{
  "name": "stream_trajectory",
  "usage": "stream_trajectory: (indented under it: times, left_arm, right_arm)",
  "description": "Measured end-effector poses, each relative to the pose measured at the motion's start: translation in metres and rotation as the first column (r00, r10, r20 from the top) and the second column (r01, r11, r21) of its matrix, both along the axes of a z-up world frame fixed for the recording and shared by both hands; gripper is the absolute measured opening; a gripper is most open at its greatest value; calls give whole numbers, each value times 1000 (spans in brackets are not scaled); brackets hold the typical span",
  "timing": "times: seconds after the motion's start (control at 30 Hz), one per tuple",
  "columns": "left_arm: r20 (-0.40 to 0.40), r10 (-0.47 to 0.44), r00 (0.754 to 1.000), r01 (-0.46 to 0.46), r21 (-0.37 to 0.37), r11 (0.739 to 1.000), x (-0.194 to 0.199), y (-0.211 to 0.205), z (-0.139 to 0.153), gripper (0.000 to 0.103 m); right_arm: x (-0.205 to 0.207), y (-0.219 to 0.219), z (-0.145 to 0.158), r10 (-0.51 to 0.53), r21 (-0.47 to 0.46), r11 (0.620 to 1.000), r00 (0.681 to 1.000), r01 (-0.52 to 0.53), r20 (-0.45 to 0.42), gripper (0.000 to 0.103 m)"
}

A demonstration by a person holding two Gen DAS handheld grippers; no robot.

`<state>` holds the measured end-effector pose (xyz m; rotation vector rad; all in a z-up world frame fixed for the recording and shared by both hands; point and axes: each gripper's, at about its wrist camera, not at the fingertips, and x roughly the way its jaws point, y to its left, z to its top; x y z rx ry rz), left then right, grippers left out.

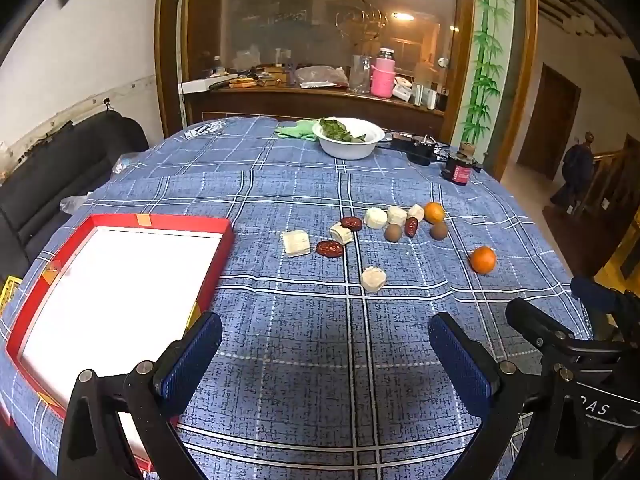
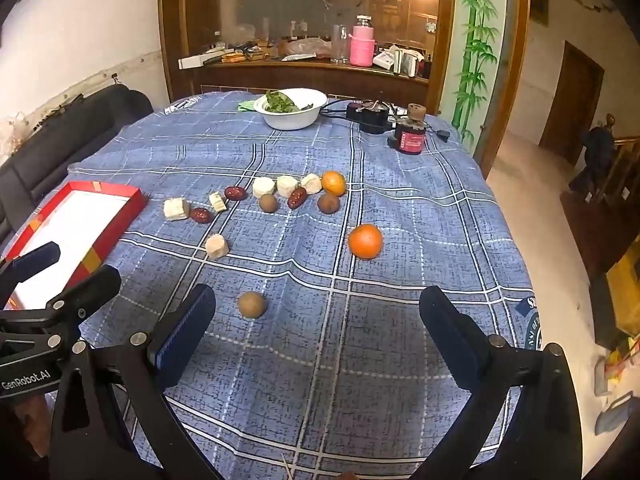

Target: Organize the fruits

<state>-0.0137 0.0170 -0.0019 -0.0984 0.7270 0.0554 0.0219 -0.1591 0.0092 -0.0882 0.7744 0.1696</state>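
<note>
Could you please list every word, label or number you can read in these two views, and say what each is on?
"GenRobot.AI": on the body of the left tool, seen from the right wrist.
"AS": end of a cut-off word on the right tool, seen from the left wrist.
Round emblem on the tablecloth: cut off, unreadable.
Red jar label: too small to read.

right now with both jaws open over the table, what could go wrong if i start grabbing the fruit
1. The lone orange and the brown round fruit sit free on a wrinkled tablecloth; a nudge from the right gripper could roll them away.
2. The far items are packed closely: red dates beside white chunks, so the jaws may knock neighbours.
3. The red tray is near the left gripper, which could bump it.
</note>
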Motion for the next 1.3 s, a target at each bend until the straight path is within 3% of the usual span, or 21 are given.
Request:
stream_trajectory:
  times: [1.3]
  left_arm:
    - [-20, 37, 999, -37, -1, 999, 4, 9, -5, 103]
  right_arm:
    - [1, 4, -5, 13, 21, 1000, 1000, -13, -6, 103]
